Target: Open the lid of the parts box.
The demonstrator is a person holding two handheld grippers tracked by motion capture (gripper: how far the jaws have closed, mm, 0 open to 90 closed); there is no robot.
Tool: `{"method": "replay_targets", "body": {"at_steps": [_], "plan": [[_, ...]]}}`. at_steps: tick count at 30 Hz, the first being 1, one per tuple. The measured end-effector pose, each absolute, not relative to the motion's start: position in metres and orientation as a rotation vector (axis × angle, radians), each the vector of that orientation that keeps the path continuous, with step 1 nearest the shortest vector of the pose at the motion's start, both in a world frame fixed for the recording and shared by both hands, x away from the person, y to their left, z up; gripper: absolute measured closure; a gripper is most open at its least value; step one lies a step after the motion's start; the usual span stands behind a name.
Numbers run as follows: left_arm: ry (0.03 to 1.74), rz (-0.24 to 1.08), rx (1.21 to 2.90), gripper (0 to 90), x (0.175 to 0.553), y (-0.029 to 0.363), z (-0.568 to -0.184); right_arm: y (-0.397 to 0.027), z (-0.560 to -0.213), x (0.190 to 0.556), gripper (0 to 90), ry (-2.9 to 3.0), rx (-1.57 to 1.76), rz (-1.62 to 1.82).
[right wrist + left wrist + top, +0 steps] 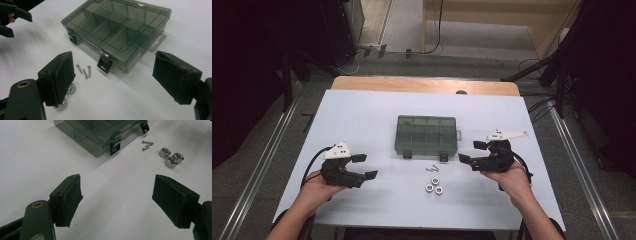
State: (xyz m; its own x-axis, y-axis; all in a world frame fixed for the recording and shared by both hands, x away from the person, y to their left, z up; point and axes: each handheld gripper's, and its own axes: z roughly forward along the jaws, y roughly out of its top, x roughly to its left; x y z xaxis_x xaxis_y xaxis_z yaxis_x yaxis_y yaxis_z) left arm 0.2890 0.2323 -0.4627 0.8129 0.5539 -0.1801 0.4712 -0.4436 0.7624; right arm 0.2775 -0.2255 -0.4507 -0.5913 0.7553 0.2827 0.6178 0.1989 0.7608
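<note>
**Compartment box shut on the table, both grippers spread wide**

Smoky-grey translucent plastic compartment box (426,135) lying flat at the middle of the white table (362,115), lid down, two black latches on its near edge. Dividers visible through the lid in the right gripper view (117,30); compartments look bare, though contents hard to tell through the tint.

Just in front of the box, near its right latch: three small silver screws (431,169), lying close together, seen again in the left gripper view (147,145) and the right gripper view (84,71). A little nearer than the screws, three shiny steel hex nuts (434,186) clustered, touching or almost so (171,157).

Left of the box and nearer the person: black left gripper (365,166), held in a hand, jaws spread wide, nothing between them, pointing toward the nuts and box. Right of the box, level with its near edge: black right gripper (472,152), jaws likewise wide apart and holding nothing, aimed at the box's latch side. Well apart from box, screws and nuts, both of them.
</note>
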Motion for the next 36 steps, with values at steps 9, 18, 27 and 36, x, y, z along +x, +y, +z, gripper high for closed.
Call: {"method": "replay_targets", "body": {"at_steps": [9, 18, 27, 36], "plan": [[0.755, 0.119, 2.12, 23.2, 0.29, 0.232, -0.463, -0.221, -0.449, 0.292, 19.8, 2.3, 1.347, 1.331], [0.757, 0.119, 2.115, 23.1, 0.29, 0.232, -0.463, -0.214, -0.45, 0.304, 22.4, 2.305, 1.321, 1.313], [0.759, 0.121, 2.114, 23.1, 0.291, 0.232, -0.463, -0.207, -0.456, 0.314, 30.4, 2.31, 1.316, 1.277], [0.756, 0.122, 2.113, 23.2, 0.291, 0.232, -0.463, -0.208, -0.464, 0.316, 56.7, 2.286, 1.318, 1.234]]}}
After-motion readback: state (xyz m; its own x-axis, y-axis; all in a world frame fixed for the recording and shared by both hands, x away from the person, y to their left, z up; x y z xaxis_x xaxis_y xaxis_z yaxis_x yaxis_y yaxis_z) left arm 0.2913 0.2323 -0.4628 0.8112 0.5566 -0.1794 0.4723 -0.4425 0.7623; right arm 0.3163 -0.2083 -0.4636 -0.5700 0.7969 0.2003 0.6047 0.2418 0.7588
